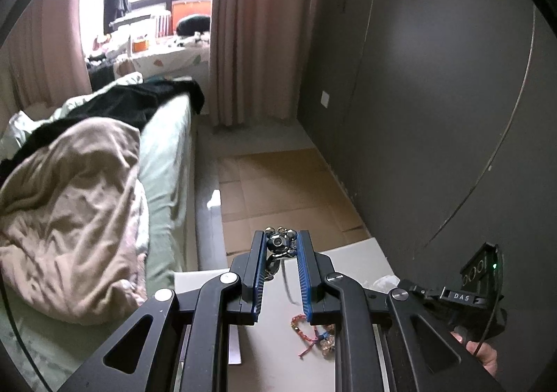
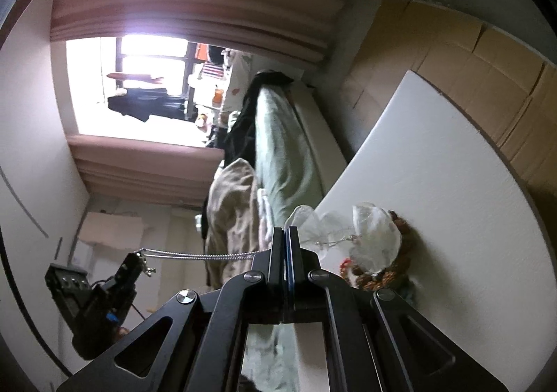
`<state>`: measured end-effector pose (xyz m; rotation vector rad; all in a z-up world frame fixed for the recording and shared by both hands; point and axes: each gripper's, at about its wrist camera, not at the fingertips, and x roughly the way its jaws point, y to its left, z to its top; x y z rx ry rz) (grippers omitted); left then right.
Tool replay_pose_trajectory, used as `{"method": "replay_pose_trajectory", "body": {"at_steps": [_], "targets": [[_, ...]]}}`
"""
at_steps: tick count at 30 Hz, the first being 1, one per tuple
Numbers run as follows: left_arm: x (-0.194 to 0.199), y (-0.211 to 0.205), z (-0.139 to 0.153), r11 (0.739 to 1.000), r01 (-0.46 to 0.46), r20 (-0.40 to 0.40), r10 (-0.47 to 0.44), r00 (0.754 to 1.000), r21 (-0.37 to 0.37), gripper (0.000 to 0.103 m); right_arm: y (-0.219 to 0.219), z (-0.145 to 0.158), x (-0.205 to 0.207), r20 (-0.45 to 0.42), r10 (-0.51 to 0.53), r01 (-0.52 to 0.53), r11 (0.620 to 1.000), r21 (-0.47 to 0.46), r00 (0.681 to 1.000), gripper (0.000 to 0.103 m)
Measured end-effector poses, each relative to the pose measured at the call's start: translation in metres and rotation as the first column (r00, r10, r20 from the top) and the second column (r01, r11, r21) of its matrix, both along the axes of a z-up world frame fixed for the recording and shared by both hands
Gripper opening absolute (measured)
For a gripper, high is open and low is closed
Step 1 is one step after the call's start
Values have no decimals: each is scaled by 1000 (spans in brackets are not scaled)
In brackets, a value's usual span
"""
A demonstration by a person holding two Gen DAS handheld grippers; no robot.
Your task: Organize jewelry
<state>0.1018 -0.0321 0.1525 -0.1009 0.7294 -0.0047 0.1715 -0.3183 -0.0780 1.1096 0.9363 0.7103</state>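
Necklace chain (image 2: 202, 256) | strung between both | left hand-held gripper (image 1: 281, 246) clamps pendant | right hand-held gripper (image 2: 286, 235) pinches chain end

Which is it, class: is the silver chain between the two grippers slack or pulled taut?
Taut. The silver chain runs in a nearly straight line from the shut right gripper to the left gripper, with no visible sag.

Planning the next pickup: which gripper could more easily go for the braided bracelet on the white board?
Neither is free. Left gripper pinches the chain's beaded end directly above the braided bracelet; right gripper is shut on the silver chain. Left, probably.
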Motion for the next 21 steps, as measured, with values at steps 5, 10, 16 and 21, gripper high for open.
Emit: {"method": "replay_pose_trajectory", "body": {"at_steps": [5,10,16,21], "targets": [[-9,4,19,1000,-2,31,2,1000,13,18,2,7,-5,32,11,-13,999,39,999,3],[-19,9,43,999,-20,83,17,996,39,18,10,16,-11,63,31,-33,999,30,998,3],[-30,12,74,997,-30,141,20,990,66,18,16,14,-13,63,44,-44,999,-4,997,3],[-39,19,91,994,-46,175,28,984,100,18,19,20,-19,84,59,-58,998,-12,995,3]]}}
